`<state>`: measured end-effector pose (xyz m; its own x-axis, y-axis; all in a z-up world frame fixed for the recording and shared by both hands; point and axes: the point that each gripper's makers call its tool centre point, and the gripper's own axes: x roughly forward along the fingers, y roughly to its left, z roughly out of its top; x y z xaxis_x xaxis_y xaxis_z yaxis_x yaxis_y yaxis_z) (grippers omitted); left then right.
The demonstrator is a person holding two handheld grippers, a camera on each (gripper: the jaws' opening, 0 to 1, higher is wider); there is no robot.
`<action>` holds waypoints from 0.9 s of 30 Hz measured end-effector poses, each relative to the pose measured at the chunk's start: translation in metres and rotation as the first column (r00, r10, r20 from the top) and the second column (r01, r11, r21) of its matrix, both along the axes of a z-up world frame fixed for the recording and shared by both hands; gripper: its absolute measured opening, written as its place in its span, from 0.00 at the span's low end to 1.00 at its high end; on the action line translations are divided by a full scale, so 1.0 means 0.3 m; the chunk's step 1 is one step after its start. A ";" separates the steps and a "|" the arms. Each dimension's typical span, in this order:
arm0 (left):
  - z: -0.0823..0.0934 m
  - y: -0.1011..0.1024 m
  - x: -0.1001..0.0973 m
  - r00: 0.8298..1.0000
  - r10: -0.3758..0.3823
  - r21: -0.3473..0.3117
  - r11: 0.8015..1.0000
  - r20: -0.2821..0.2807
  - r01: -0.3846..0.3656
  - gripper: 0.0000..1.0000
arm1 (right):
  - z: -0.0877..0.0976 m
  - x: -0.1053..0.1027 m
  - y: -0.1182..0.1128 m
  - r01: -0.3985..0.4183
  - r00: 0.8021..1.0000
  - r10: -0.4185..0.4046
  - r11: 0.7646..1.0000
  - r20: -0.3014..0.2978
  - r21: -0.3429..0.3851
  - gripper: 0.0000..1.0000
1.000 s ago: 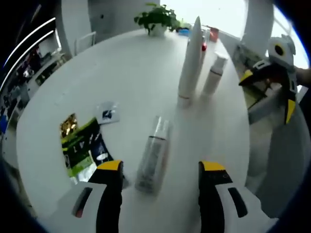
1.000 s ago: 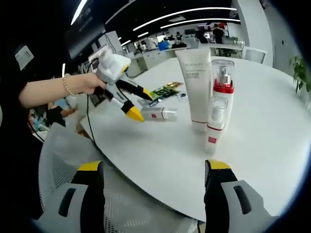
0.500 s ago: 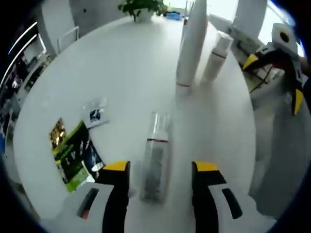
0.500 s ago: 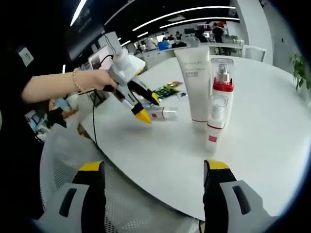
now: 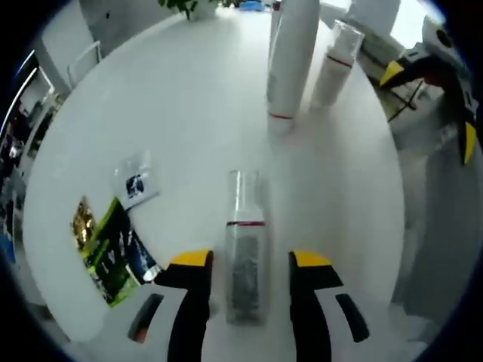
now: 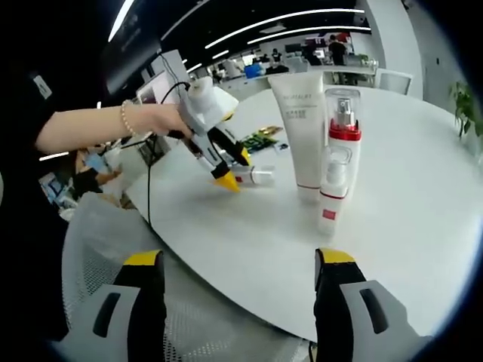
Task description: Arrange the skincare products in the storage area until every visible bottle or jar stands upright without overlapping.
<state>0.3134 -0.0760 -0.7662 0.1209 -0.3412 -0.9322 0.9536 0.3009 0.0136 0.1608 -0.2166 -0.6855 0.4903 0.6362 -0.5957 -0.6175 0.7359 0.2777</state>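
left gripper (image 5: 250,264): jaws spread, clear bottle (image 5: 244,253) lying flat between the fingers
right gripper (image 6: 235,260): wide open, white tube (image 6: 302,128) standing well ahead

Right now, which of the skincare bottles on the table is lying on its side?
The clear bottle with the red band, lying flat between the left gripper's open jaws. The white tube and the spray bottles beside it stand upright.

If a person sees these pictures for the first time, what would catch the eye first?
Probably the clear bottle lying on its side on the white table, between the open fingers of the left gripper. Behind it, a tall white tube and a red-collared spray bottle stand upright, close together.
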 end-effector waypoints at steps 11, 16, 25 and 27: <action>-0.007 -0.021 0.002 1.000 -0.007 0.017 1.000 -0.008 0.007 0.28 | -0.001 -0.008 0.005 -0.027 1.000 0.027 1.000 0.000 -0.011 0.80; -0.006 -0.021 -0.011 0.999 0.032 0.013 0.999 -0.029 -0.031 0.25 | -0.006 -0.008 0.004 -0.027 1.000 0.027 1.000 0.000 -0.015 0.80; 0.008 0.002 -0.026 0.996 0.080 -0.034 0.996 -0.031 -0.081 0.25 | 0.005 -0.003 0.006 -0.025 1.000 0.025 1.000 0.017 -0.007 0.79; 0.023 0.003 -0.036 0.995 0.091 -0.056 0.994 -0.036 -0.093 0.25 | 0.007 -0.002 0.007 -0.025 1.000 0.025 1.000 0.018 -0.005 0.79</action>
